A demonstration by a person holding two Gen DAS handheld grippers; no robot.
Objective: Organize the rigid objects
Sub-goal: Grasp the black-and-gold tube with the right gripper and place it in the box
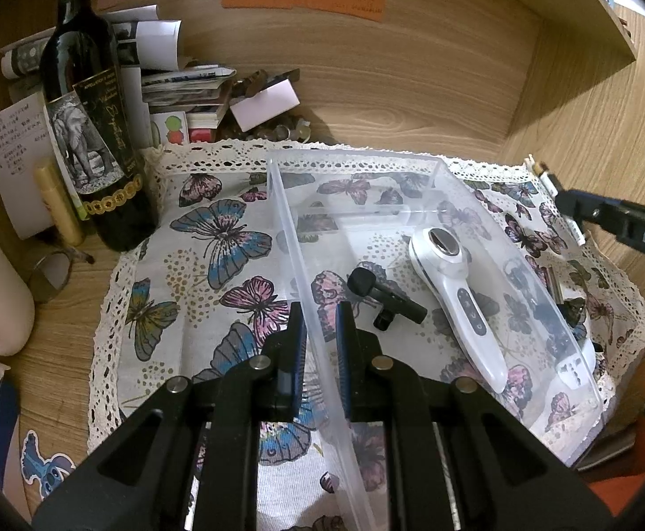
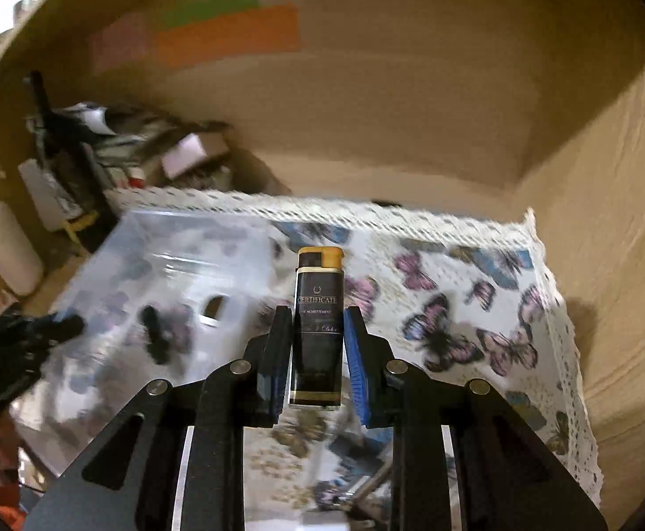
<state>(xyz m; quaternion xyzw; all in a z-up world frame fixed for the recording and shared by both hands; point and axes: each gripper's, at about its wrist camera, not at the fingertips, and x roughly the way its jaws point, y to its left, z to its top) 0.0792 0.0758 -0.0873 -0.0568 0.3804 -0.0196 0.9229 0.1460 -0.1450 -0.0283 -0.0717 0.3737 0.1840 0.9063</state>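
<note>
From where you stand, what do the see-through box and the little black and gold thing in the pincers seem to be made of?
The box looks like thin clear plastic, glossy: the butterfly cloth shows through its walls. The lighter in the right gripper appears to be plastic with a shiny printed black wrap and a gold-coloured cap, possibly metal; that cannot be told.

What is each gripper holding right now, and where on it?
The right gripper clamps the black-and-gold lighter by its lower body, gold cap pointing forward. The left gripper straddles the clear bin's left wall; whether it pinches the wall cannot be told.
</note>
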